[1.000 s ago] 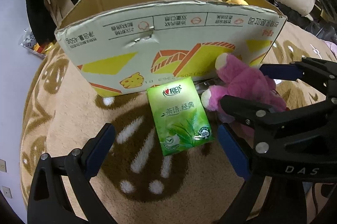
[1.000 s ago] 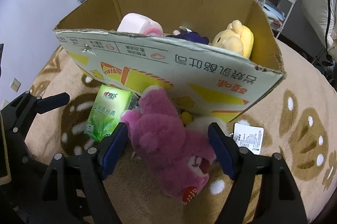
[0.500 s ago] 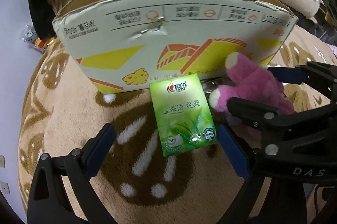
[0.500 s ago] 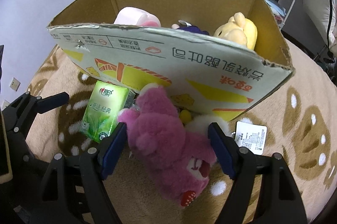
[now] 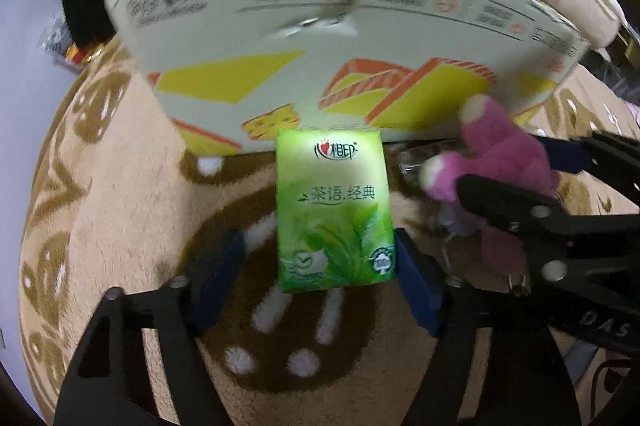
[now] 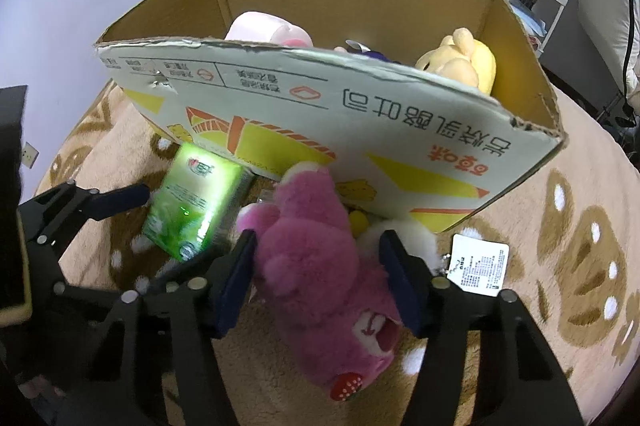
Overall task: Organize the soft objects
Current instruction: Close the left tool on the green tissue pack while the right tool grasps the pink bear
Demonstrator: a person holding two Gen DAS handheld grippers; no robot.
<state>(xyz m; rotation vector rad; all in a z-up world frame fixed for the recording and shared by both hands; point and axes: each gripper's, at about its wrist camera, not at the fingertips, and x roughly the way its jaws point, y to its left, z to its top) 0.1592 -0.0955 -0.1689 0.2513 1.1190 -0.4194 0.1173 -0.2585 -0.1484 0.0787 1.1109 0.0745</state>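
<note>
A green tissue pack (image 5: pixel 334 210) lies on the brown patterned rug in front of a cardboard box (image 5: pixel 320 26). My left gripper (image 5: pixel 316 258) straddles the pack and its jaws are closing. The right pad meets the pack's edge; a strip of rug shows at the left pad. To the pack's right lies a pink plush bear (image 6: pixel 316 266) on its back. My right gripper (image 6: pixel 316 272) is closing on the bear, with both blue pads against its fur. The same bear (image 5: pixel 500 154) shows between the right gripper's fingers (image 5: pixel 560 158) in the left wrist view.
The open box (image 6: pixel 360 114) holds a yellow plush (image 6: pixel 464 66), a pale pink soft item (image 6: pixel 264 30) and something purple. A white tag (image 6: pixel 478 266) and white fluff (image 6: pixel 416 234) lie beside the bear. Shelves, clothes and bedding stand behind the box.
My left gripper came down closer to the tissue pack and its jaws narrowed around it. The right gripper stayed in place while its pads drew in onto the bear.
</note>
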